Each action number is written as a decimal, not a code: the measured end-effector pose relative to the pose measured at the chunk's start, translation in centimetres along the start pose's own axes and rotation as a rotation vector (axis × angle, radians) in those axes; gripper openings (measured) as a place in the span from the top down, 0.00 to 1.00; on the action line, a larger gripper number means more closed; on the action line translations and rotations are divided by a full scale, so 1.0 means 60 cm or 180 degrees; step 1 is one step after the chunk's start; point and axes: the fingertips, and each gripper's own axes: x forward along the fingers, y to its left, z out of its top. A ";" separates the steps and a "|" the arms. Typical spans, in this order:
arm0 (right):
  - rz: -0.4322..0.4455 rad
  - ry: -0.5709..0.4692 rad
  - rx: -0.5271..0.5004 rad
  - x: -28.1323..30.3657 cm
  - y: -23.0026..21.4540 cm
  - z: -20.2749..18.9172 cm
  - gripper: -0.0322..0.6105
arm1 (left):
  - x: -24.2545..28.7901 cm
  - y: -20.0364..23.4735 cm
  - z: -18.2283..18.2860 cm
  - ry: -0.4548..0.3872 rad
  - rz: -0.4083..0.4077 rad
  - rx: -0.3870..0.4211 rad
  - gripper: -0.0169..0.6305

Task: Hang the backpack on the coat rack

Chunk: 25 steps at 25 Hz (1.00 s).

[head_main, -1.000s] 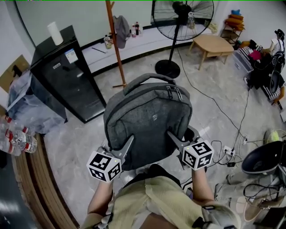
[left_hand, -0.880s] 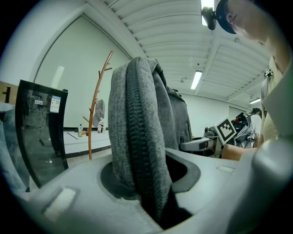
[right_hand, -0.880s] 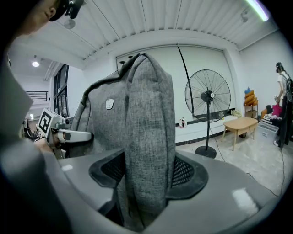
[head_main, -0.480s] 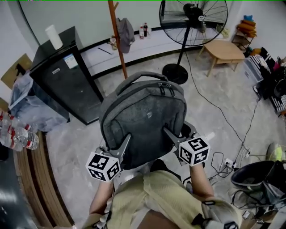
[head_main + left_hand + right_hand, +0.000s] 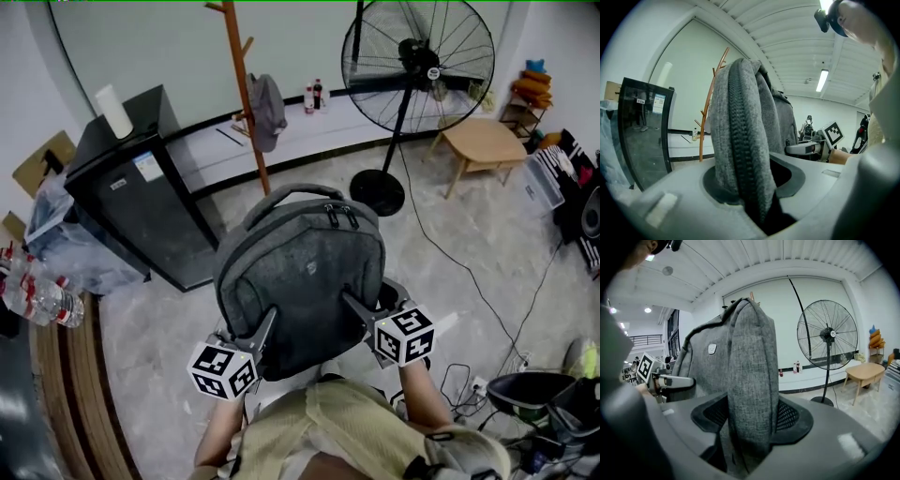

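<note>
I carry a grey backpack [image 5: 300, 277] in the air in front of me, its top handle [image 5: 292, 197] pointing away. My left gripper [image 5: 258, 330] is shut on the bag's left edge, a zippered fold [image 5: 745, 154] pinched between its jaws. My right gripper [image 5: 354, 307] is shut on the right edge, a thick grey fold [image 5: 752, 394] between its pads. The wooden coat rack [image 5: 246, 89] stands ahead by the far wall with a grey garment [image 5: 267, 111] hanging on it; the rack [image 5: 707, 112] also shows in the left gripper view.
A black cabinet [image 5: 141, 187] stands left of the rack, with a white roll [image 5: 112, 111] on top. A large standing fan [image 5: 412, 66] is at the right, its cable trailing over the floor. A low wooden table [image 5: 483, 145] sits far right. Water bottles [image 5: 37, 295] lie at the left.
Both grippers and the backpack have moved forward toward the coat rack, which now shows more fully and nearer. The grip on the bag is unchanged.
</note>
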 end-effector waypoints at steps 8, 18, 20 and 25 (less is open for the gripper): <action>0.0210 -0.0087 -0.0218 0.033 -0.070 0.064 0.54 | 0.067 -0.002 0.047 -0.0191 0.0165 0.0045 0.77; 0.0349 -0.0255 -0.0444 0.062 -0.135 0.160 0.54 | 0.133 -0.011 0.123 -0.0371 0.0088 0.0228 0.77; 0.0348 -0.0290 -0.0411 0.073 -0.144 0.172 0.54 | 0.146 -0.003 0.138 -0.0336 0.0108 0.0311 0.77; 0.0393 -0.0388 -0.0366 0.100 -0.160 0.211 0.54 | 0.170 0.017 0.187 -0.0343 0.0106 0.0514 0.77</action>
